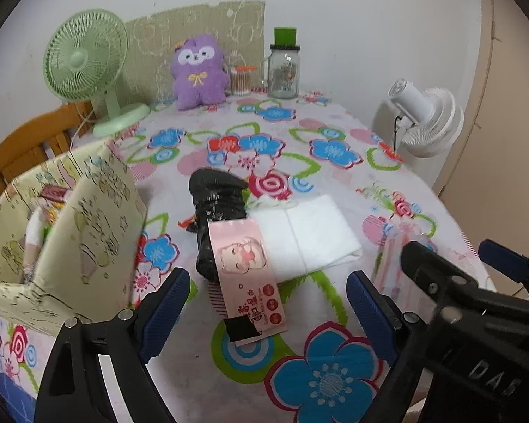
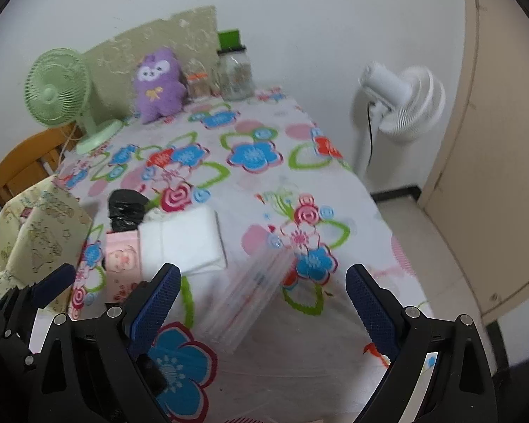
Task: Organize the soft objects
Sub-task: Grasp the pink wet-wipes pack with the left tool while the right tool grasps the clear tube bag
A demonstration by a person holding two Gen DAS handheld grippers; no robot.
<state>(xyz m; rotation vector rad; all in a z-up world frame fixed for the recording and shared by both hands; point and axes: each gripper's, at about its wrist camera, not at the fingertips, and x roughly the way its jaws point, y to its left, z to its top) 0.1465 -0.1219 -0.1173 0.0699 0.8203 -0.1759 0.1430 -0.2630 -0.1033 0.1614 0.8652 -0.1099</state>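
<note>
Clear packet motion-blurred, contents unreadable. Fabric bin cut at 9 o'clock edge, contents mostly hidden.

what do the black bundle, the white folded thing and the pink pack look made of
Black bundle: thin glossy plastic film, likely a bag; crinkled with bright glints.
White folded thing: soft matte cloth or tissue, with fold lines and no shine.
Pink pack: smooth printed plastic wrapper, probably wipes.
</note>
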